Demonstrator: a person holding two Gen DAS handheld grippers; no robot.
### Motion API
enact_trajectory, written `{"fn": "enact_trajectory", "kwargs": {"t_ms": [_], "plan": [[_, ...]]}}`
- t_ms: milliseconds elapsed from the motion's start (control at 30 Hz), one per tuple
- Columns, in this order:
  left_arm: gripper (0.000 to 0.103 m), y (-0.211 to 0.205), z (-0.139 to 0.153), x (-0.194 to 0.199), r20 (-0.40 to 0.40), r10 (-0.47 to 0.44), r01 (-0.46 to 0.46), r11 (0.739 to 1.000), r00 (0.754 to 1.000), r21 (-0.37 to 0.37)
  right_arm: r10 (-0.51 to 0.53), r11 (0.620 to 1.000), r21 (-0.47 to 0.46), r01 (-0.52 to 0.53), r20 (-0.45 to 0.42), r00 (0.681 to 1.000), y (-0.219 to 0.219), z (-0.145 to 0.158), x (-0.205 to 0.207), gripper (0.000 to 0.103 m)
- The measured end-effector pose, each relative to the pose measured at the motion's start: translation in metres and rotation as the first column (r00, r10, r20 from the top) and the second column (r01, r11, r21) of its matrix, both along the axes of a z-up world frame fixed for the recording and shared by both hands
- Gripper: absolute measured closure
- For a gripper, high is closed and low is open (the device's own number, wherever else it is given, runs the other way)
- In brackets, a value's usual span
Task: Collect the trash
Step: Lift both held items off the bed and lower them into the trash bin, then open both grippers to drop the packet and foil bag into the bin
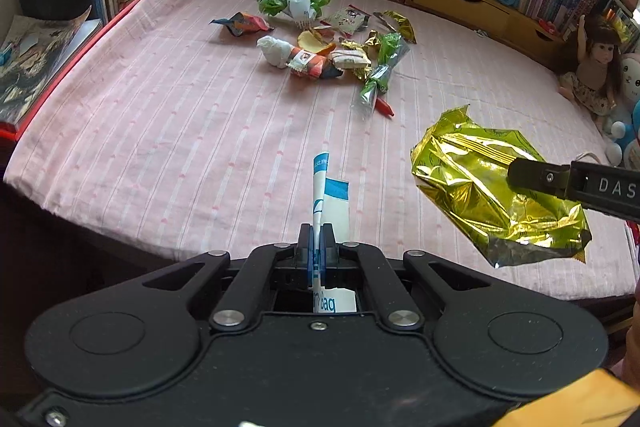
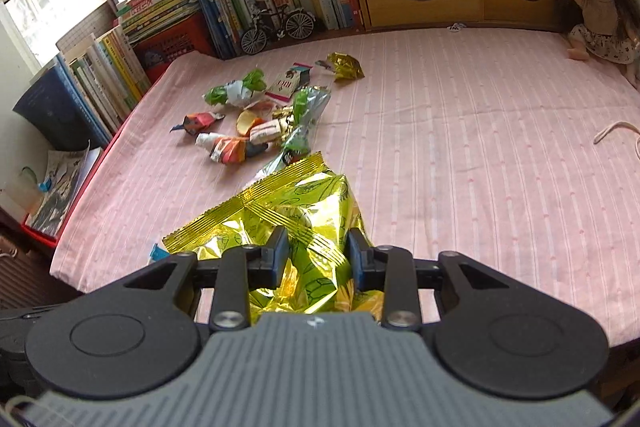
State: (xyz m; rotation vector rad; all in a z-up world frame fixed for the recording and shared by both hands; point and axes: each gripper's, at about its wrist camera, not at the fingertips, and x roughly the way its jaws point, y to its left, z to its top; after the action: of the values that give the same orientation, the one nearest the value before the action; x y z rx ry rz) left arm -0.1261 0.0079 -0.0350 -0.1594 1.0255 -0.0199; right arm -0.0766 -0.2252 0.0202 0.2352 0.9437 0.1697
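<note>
Mid-collection: my right gripper [image 2: 316, 255] is clamped on the gold foil wrapper [image 2: 288, 219], held up off the pink sheet [image 2: 460, 147] near its front edge. My left gripper [image 1: 316, 239] is pinched tight on a white-blue bag [image 1: 326, 195], prob. the trash bag. Next, I reckon: get the bag mouth open & drop the wrapper in w/o snagging. Both grippers tilt steeply down toward the bed. Rest of the litter pile [image 1: 320, 43] sits further back, well apart.
</note>
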Motion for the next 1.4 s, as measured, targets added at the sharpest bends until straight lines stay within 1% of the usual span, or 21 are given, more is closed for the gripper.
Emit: {"fn": "enact_trajectory", "kwargs": {"t_ms": [100,233,333,467,567,667,767,933,1067,1400], "plan": [[0.100,-0.011,-0.003,-0.020,-0.006,0.013,-0.013,1.000,1.000,0.012,0.025,1.000,0.010,-0.025,-0.010,1.000,-0.009,-0.003,-0.022,0.067],[0.100,-0.022,-0.009,-0.047,-0.029,0.056,-0.056,0.998,0.998,0.013,0.066,0.998,0.007,-0.066,-0.016,0.998,-0.017,-0.008,-0.048,0.067],[0.100,-0.029,-0.011,-0.068,-0.040,0.072,-0.070,0.997,0.997,0.031,0.082,0.996,0.024,-0.081,-0.029,0.996,-0.024,-0.013,-0.065,0.067],[0.100,-0.032,-0.016,-0.094,-0.062,0.087,-0.084,0.995,0.994,0.050,0.122,0.992,0.037,-0.120,-0.059,0.991,-0.023,-0.025,-0.085,0.067],[0.100,-0.030,-0.027,-0.109,-0.086,0.096,-0.091,0.994,0.992,0.063,0.154,0.988,0.040,-0.151,-0.083,0.985,-0.016,-0.036,-0.099,0.067],[0.100,-0.024,-0.046,-0.118,-0.124,0.112,-0.105,0.992,0.986,0.067,0.194,0.981,0.031,-0.192,-0.100,0.976,-0.008,-0.050,-0.110,0.067],[0.100,-0.020,-0.069,-0.122,-0.157,0.109,-0.099,0.992,0.981,0.073,0.222,0.975,0.021,-0.221,-0.129,0.967,0.001,-0.067,-0.117,0.067],[0.100,-0.009,-0.114,-0.118,-0.216,0.124,-0.110,0.991,0.968,0.075,0.280,0.958,-0.005,-0.287,-0.194,0.940,0.023,-0.103,-0.124,0.072],[0.100,0.002,-0.158,-0.110,-0.257,0.134,-0.117,0.990,0.957,0.081,0.316,0.944,-0.024,-0.330,-0.234,0.919,0.042,-0.140,-0.123,0.075],[0.100,0.030,-0.269,-0.095,-0.338,0.157,-0.133,0.987,0.928,0.092,0.309,0.942,-0.013,-0.335,-0.350,0.884,0.079,-0.250,-0.107,0.076]]}}
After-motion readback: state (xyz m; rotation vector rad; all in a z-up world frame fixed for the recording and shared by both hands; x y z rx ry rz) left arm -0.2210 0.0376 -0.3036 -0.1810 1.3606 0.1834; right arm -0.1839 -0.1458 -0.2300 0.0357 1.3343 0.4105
